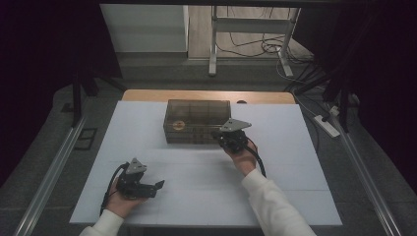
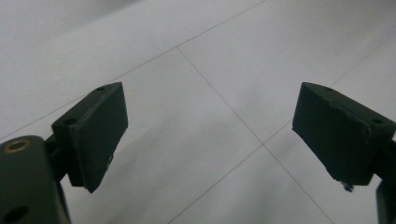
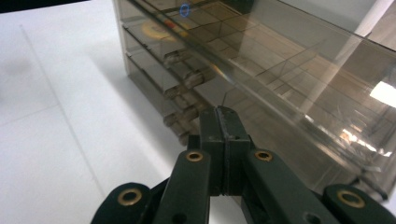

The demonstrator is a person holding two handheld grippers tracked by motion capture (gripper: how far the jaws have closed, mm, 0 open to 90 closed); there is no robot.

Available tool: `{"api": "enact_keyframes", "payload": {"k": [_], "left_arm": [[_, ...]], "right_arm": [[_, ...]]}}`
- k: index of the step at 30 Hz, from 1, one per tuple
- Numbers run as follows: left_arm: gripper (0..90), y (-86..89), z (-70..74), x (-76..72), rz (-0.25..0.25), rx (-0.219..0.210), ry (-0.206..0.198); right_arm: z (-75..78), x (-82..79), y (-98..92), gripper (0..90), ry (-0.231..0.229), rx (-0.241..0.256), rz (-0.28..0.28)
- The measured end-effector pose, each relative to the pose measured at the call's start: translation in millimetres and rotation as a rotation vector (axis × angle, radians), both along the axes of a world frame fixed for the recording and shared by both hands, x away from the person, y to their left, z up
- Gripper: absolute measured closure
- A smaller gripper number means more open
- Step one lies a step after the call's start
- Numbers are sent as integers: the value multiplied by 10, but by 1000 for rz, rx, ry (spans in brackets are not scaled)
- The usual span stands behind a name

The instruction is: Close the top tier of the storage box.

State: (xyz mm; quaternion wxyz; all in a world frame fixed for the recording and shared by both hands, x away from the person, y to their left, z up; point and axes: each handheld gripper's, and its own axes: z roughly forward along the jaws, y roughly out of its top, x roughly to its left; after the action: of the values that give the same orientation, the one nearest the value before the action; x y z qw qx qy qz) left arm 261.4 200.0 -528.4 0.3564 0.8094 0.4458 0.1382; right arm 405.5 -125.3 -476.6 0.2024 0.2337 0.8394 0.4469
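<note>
Right now my right gripper is pressed closed against the smoky drawer box; my left gripper gapes wide over the white table.

The high view looks forward and down from above the person's side, taking in the whole white tabletop and the floor beyond it. The left gripper view sits very close to the tabletop, looking down along its own two jaws at bare white surface. The right gripper view looks along its own jaws from just beside the smoky clear drawer box. That box also appears in the high view, at the middle of the tabletop.
</note>
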Motion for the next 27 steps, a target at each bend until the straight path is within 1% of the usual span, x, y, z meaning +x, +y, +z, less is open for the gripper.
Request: {"api": "enact_keyframes", "payload": {"k": [2,5,8,11,13,14,17,20,22,25,27], "left_arm": [[109,1,1,-1,0,0,-1],[109,1,3,-2,0,0,-1],[109,5,3,-1,1,1,-1],[109,15,-2,4,5,1,1],[109,21,-2,6,7,-1,0],[109,23,-1,6,8,-2,-1],[109,25,0,4,10,-3,-3],[108,20,2,3,11,-4,-7],[108,20,11,-6,7,-1,-14],[108,34,14,-1,9,-8,-22],[108,43,10,3,9,-9,-22]], "right_arm": [[15,-34,-42,892,6,-1,6],[35,-69,-110,892,9,12,5],[58,-93,-176,892,1,19,16],[67,-106,-242,891,12,24,11],[58,-119,-284,864,21,26,11],[55,-127,-310,823,27,24,13],[46,-158,-390,606,66,34,12],[34,-236,-496,418,64,55,1],[9,-285,-583,368,82,65,-4],[-47,-345,-733,335,96,72,-21],[-64,-381,-836,326,103,86,-34]]}}
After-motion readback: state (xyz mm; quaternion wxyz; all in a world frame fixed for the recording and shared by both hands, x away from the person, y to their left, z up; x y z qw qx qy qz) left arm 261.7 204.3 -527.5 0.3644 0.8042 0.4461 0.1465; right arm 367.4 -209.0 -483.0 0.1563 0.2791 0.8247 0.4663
